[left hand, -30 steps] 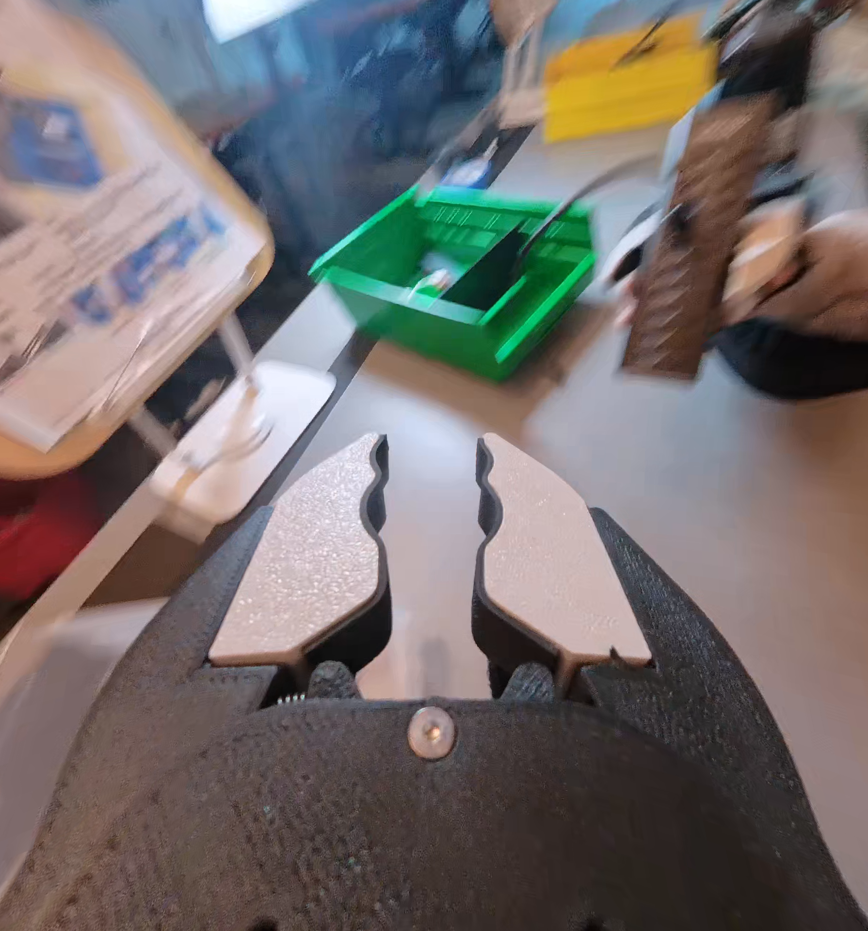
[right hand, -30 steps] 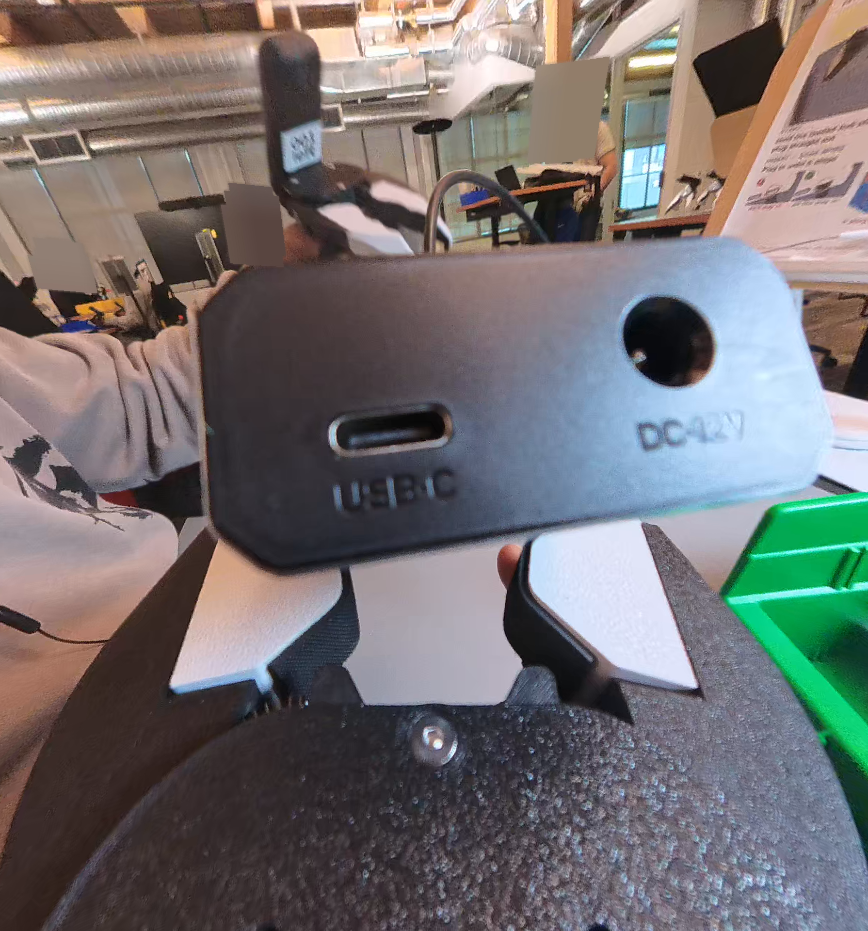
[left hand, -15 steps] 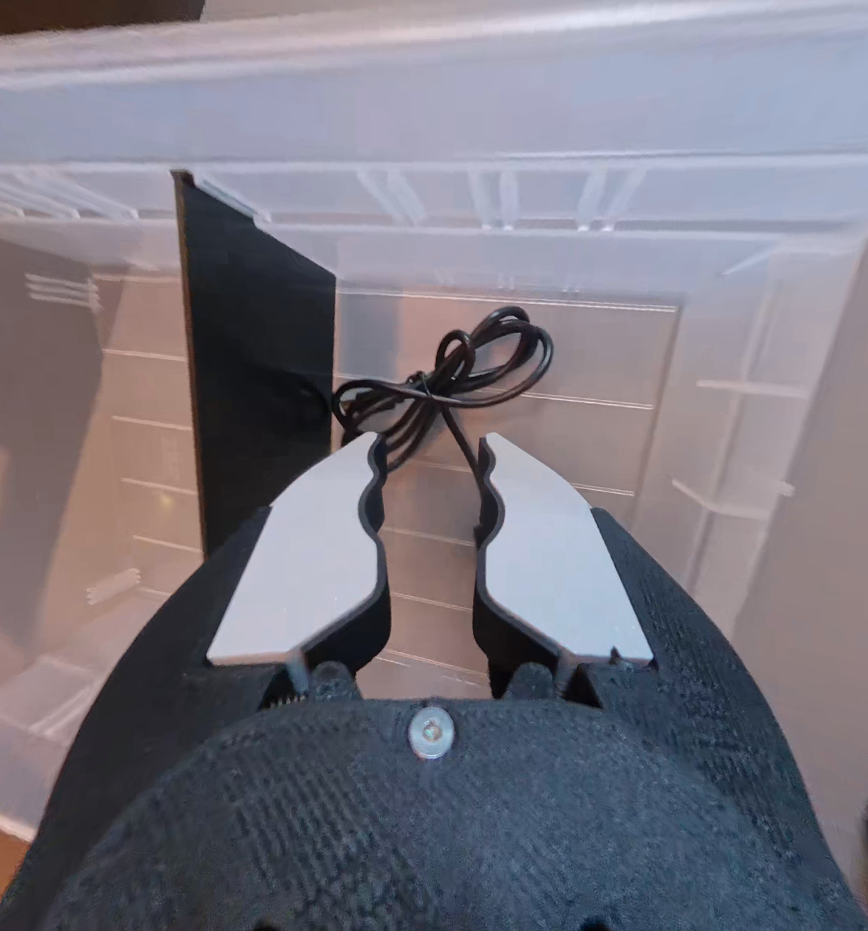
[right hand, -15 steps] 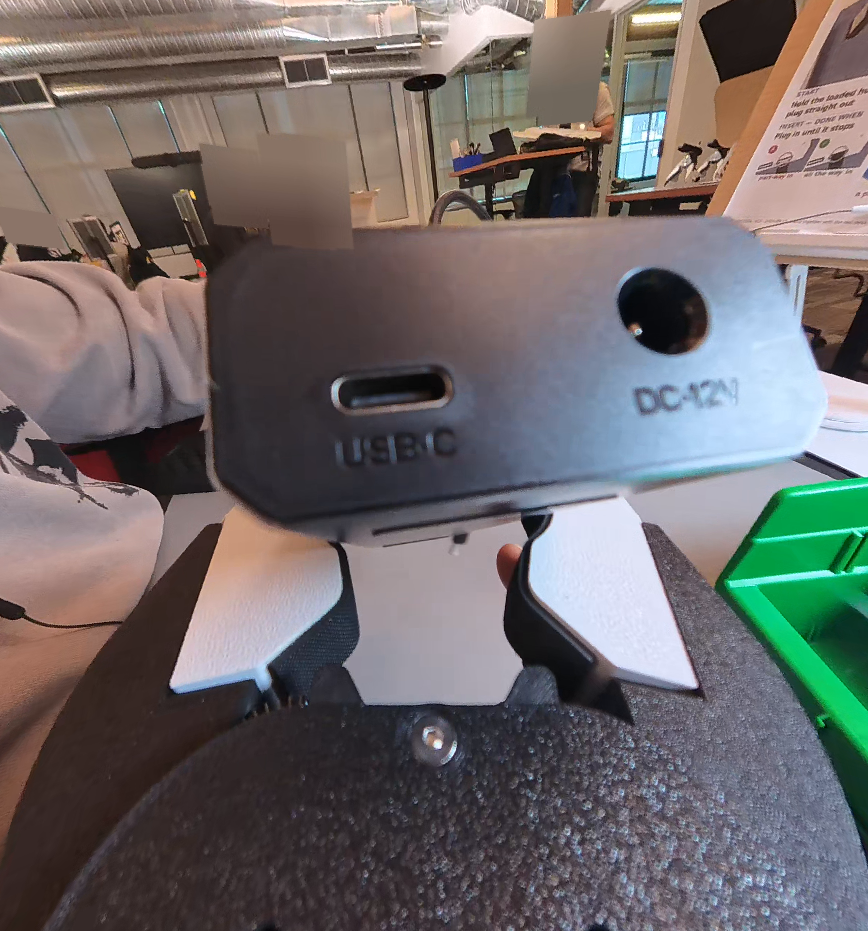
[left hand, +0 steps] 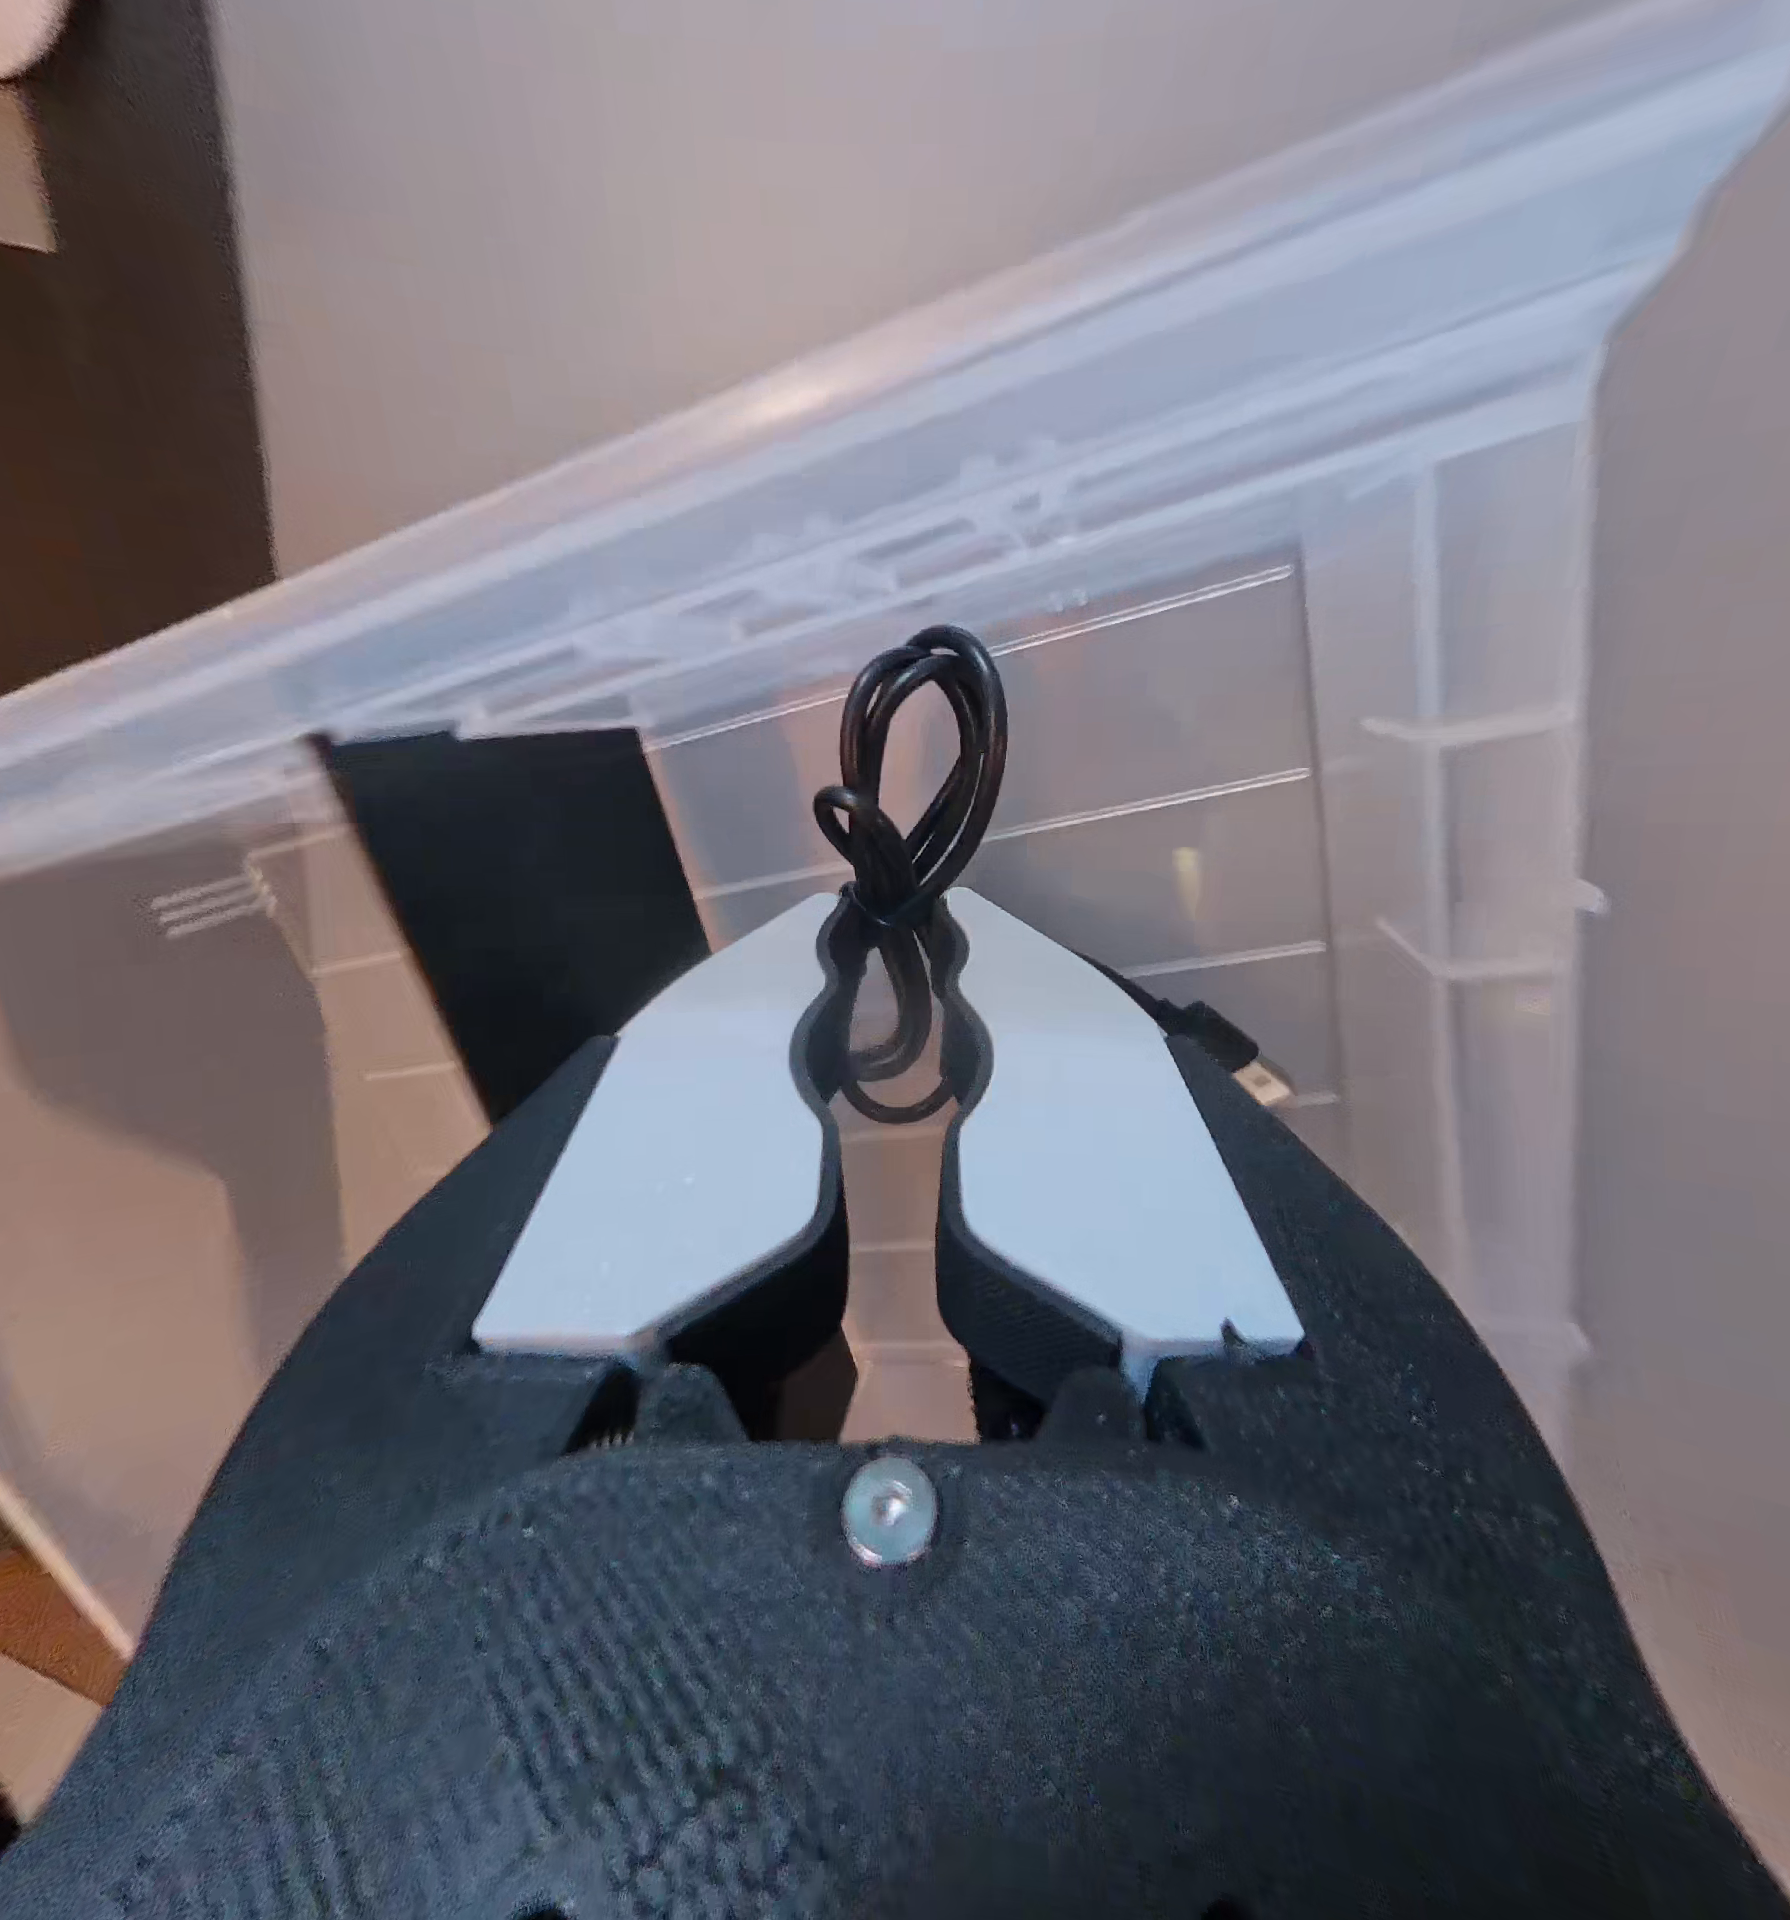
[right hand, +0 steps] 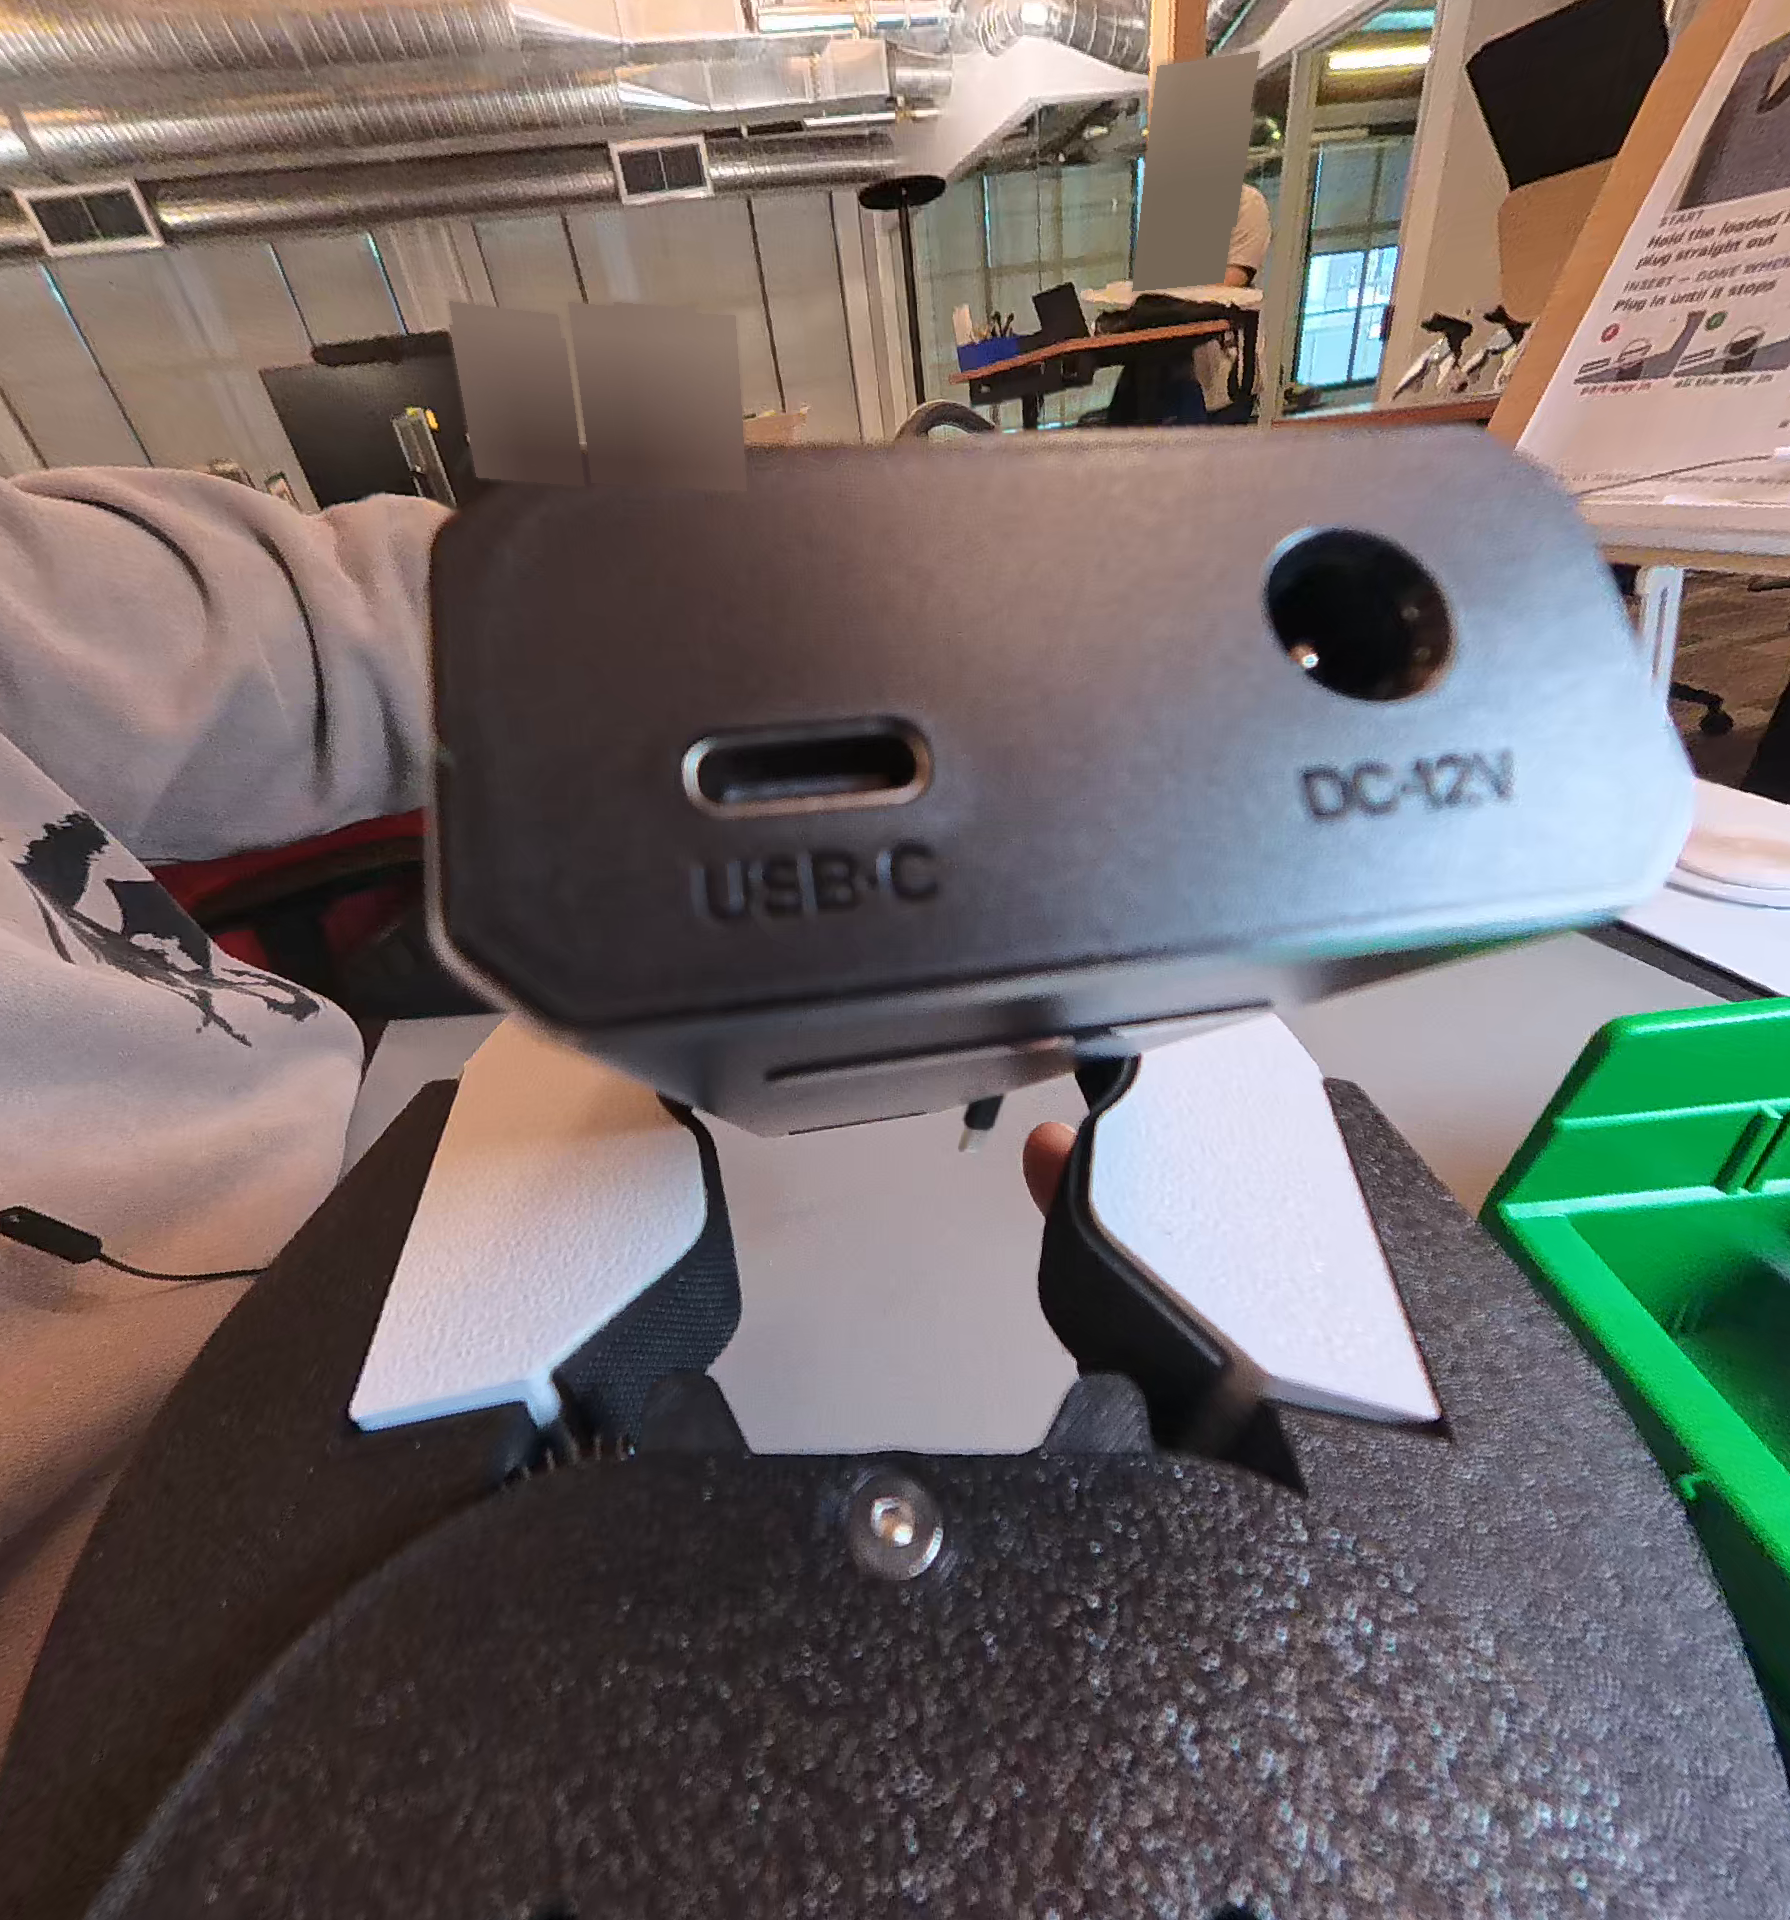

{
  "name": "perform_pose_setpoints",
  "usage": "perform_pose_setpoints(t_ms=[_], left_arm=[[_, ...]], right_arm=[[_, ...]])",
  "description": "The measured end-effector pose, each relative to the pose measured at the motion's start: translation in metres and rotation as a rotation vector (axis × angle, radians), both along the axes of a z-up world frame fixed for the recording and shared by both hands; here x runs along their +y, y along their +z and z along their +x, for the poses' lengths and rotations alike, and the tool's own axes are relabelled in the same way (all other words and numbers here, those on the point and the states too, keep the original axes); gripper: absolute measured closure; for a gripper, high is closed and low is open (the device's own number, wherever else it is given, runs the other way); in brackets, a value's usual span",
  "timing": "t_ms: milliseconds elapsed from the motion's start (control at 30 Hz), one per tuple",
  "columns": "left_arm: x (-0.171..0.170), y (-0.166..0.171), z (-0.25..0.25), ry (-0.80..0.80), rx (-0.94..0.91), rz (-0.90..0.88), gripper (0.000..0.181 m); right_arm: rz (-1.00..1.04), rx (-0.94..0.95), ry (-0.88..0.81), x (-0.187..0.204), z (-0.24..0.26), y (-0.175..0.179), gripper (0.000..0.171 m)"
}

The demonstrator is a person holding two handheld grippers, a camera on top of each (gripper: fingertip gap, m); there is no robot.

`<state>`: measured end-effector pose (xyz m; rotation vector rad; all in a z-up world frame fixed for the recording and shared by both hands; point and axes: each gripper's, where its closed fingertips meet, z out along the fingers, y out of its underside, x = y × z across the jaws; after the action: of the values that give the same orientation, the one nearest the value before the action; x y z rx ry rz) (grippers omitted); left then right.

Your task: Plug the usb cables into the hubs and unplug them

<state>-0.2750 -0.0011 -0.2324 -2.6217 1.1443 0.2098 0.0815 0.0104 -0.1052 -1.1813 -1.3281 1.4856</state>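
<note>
Inside a clear plastic bin point(left hand: 1442, 790), the coiled black usb cable point(left hand: 922, 790) stands w/ its long axis running away from the camera, top loop far, lower loop near; its plug point(left hand: 1246, 1065) pokes out to the right behind the finger. A black divider panel point(left hand: 517, 883) leans at the bin's left. The left gripper point(left hand: 893, 920) has its tips pinched shut on the cable bundle at its tie.

In the right wrist view, the dark grey hub point(right hand: 1026, 748) lies crosswise, long axis left-right, port end facing the camera, tilted slightly. Pale tabletop point(right hand: 1390, 1029) below, green bin point(right hand: 1701, 1247) at right, grey sleeve point(right hand: 143, 675) at left, open office w/ ceiling ducts behind. The right gripper point(right hand: 896, 1101) holds the hub; fingers point(right hand: 548, 1226) sit well apart, clamped on its underside.
</note>
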Motion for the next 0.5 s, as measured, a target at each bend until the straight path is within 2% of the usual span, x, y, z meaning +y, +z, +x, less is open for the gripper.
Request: perform_pose_setpoints(t_ms=[133,233,300,367,400,500], left_arm=[[-0.006,0.066,0.025,0.074,-0.141,0.128,0.168],[-0.005,0.117,0.075,0.105,-0.32,0.252,0.168],[-0.007,0.138,0.118,0.145,-0.479,0.276,0.168],[-0.01,0.136,0.157,0.192,-0.602,0.248,0.168],[-0.011,0.126,0.174,0.22,-0.638,0.216,0.168],[-0.02,0.067,0.218,0.241,-0.68,0.08,0.165]], right_arm=[[-0.022,0.015,-0.002,0.005,0.001,0.003,0.1],[-0.02,0.015,-0.01,0.006,0.001,0.003,0.1],[-0.026,0.02,-0.009,0.005,0.001,0.004,0.1],[-0.024,0.024,-0.015,0.005,0.001,0.005,0.1],[-0.021,0.024,-0.019,0.006,0.001,0.005,0.1],[-0.019,0.022,-0.031,0.008,0.002,0.005,0.1]])
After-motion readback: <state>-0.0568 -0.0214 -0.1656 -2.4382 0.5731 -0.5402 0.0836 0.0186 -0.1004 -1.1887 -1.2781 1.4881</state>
